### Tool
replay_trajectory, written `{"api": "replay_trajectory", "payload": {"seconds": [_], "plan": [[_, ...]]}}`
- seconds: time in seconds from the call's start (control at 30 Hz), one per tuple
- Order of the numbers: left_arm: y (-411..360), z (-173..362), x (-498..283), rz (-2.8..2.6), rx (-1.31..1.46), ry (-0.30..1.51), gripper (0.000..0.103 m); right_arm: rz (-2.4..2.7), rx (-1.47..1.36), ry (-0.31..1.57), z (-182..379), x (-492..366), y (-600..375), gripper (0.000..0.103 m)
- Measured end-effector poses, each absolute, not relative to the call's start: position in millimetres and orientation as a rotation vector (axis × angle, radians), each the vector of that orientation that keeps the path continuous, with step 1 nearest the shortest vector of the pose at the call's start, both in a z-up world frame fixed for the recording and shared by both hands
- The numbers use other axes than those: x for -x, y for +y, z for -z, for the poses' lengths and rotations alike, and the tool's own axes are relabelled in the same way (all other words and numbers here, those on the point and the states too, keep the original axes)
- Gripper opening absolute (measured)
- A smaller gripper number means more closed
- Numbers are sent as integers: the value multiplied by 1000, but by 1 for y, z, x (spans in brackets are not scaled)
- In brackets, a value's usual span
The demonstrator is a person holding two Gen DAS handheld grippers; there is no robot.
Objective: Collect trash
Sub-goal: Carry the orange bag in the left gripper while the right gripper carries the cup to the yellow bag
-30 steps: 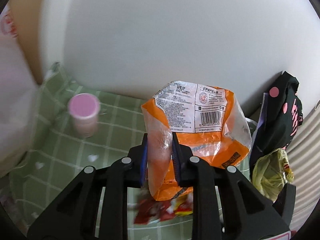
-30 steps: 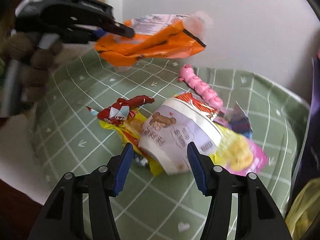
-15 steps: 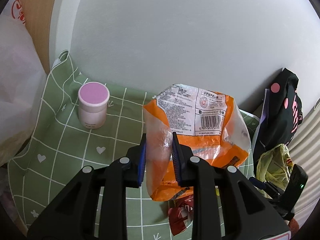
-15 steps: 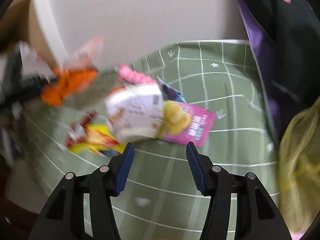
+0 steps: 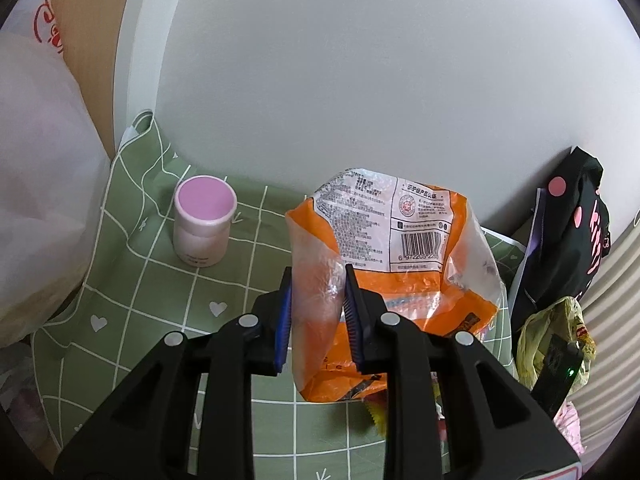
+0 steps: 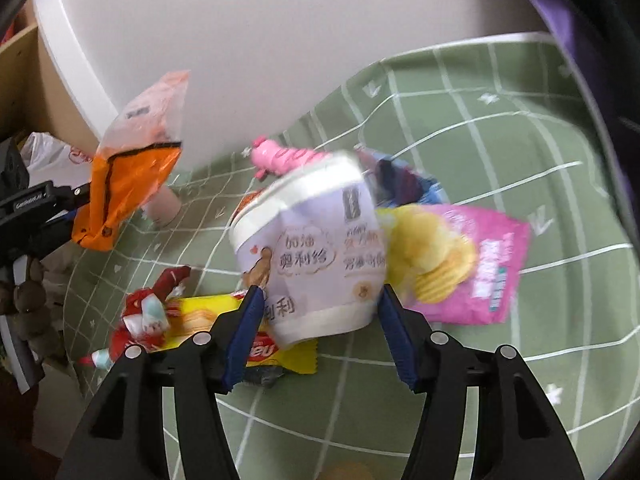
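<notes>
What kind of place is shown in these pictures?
Probably a room at home: a table under a green checked tablecloth set against a white wall, strewn with snack rubbish such as a noodle cup and a pink chip bag.

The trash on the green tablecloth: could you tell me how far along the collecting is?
Nothing looks binned yet. In hand: the left gripper holds the orange bag; the open right gripper straddles the paper cup. Left: pink chip bag, yellow wrapper, red wrapper.
</notes>
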State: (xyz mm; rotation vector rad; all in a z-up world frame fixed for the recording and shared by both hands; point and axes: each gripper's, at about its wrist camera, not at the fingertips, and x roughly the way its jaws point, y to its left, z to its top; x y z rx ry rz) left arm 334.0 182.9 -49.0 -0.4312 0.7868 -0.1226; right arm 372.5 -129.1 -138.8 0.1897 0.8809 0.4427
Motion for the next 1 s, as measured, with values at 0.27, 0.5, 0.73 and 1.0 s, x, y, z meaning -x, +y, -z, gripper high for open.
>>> {"api": "replay_trajectory", "payload": {"seconds": [0.27,0.5,0.73,1.0], "plan": [[184,53,-334,123,444,792,21,-488,-175,882,130,-367,-123,54],[183,47,-333,135,443,772,21,-429,-105,869,110,-358,-134,53],[162,37,-334,192,403,762,21,-337,-95,816,79,-340,-165,53],[107,-5,-342,348,326,690,21,-230,-34,700,22,-306,-197,53]]}}
